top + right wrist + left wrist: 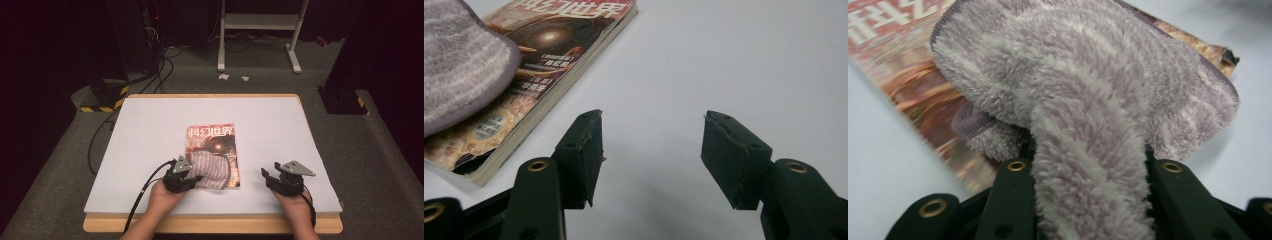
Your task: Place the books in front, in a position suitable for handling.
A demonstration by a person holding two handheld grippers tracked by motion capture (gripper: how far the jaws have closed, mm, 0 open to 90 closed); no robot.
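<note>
The left claw (192, 174) is clenched on a fluffy grey-lilac cloth (215, 169); in the left gripper view a thick fold of the cloth (1088, 165) runs down between the two black jaws, which press it from both sides. Beyond that pinched fold the cloth spreads out over the lower half of a magazine (212, 137) with a reddish cover and pale lettering across its top. The magazine lies flat near the middle of the white worktop (150, 130), its title end toward 12 o'clock and the cloth-covered end toward 6 o'clock.

The left claw sits at about 9 o'clock from the cloth, touching it at the magazine's lower left corner. The right claw (270, 176) rests on the worktop at about 3 o'clock from the magazine, apart from it — its jaws stand released, with bare white surface between them in the right gripper view, where the magazine (559, 55) and an edge of the cloth (459, 65) lie off at 10 o'clock.
</note>
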